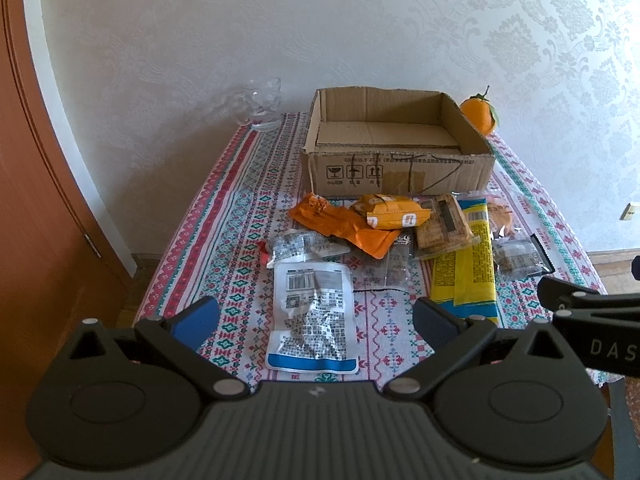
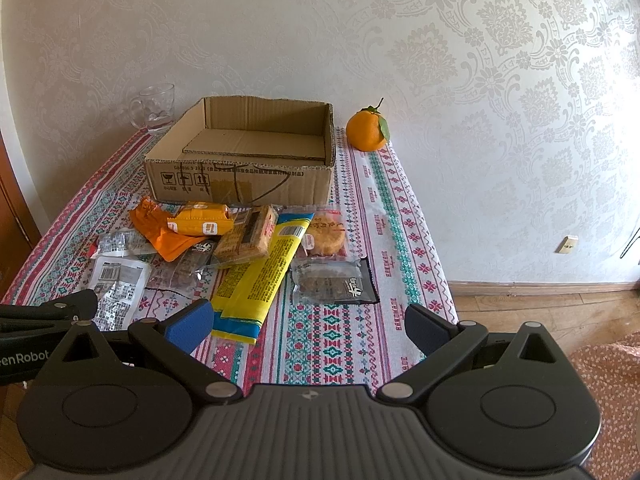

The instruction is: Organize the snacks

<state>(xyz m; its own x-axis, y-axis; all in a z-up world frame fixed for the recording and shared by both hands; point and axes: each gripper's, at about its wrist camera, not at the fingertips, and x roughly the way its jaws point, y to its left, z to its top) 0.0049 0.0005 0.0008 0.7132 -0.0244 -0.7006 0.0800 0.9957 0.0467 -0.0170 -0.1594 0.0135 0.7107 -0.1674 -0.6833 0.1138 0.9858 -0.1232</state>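
left gripper [image 1: 316, 322]: jaws apart, empty, hovering at table's near edge over white pouch [image 1: 314, 320]
right gripper [image 2: 308, 328]: jaws apart, empty, near table's right edge
snacks [image 2: 240, 248]: loose pile mid-table [image 2: 400, 216], just in front of cardboard box [image 2: 240, 152]
box: open, nothing inside, by far edge
handling: light, crinkly, slippery film; contents probably crushable
grip: pinch flat sealed edge, e.g. yellow pack [image 2: 260, 276]
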